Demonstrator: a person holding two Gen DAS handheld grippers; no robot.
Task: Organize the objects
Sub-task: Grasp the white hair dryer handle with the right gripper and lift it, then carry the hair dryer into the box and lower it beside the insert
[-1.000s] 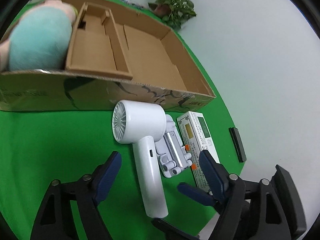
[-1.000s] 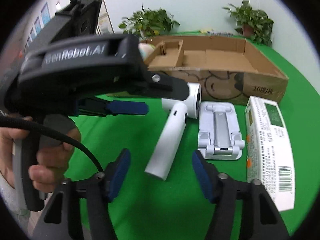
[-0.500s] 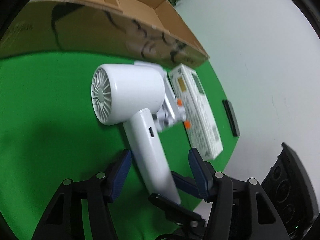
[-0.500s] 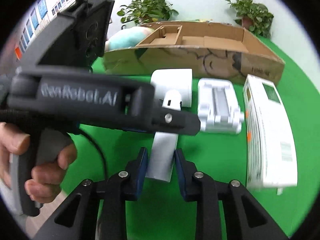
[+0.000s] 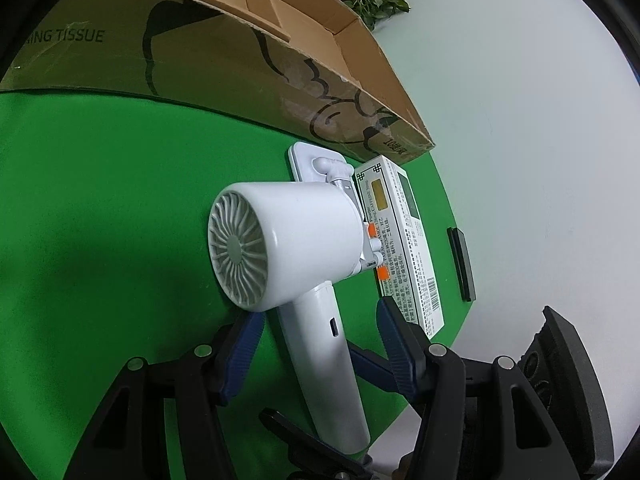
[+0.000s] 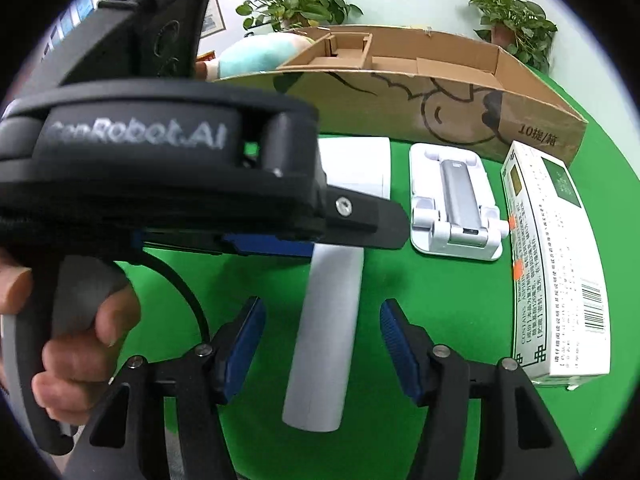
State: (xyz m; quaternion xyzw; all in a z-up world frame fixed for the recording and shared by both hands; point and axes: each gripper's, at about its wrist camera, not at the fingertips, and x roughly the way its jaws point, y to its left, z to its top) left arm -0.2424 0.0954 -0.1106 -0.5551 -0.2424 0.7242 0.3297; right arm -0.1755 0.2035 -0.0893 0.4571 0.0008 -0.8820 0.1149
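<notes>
A white hair dryer (image 5: 288, 240) lies on the green mat (image 5: 100, 220) with its handle (image 6: 328, 320) pointing toward me. My left gripper (image 5: 320, 336) straddles the handle just below the dryer's head, and a gap shows beside each blue pad, so it is open. My right gripper (image 6: 322, 336) straddles the handle nearer its end. Its jaws are opening and the pads stand off the handle on both sides. In the right wrist view, a hand holds the left tool's black housing (image 6: 160, 184), which hides most of the dryer's head.
A long cardboard box (image 5: 240, 60) with dividers stands behind the dryer, with a teal plush toy (image 6: 256, 56) at its left end. A white phone stand (image 6: 456, 208) and a white printed carton (image 6: 556, 264) lie to the right. A black bar (image 5: 462, 264) lies off the mat. Potted plants (image 6: 296, 0) stand behind.
Both grippers came lower and closer over the dryer's handle. The left jaws narrowed around it. The right jaws pinched in near the handle's end, then spread apart again.
</notes>
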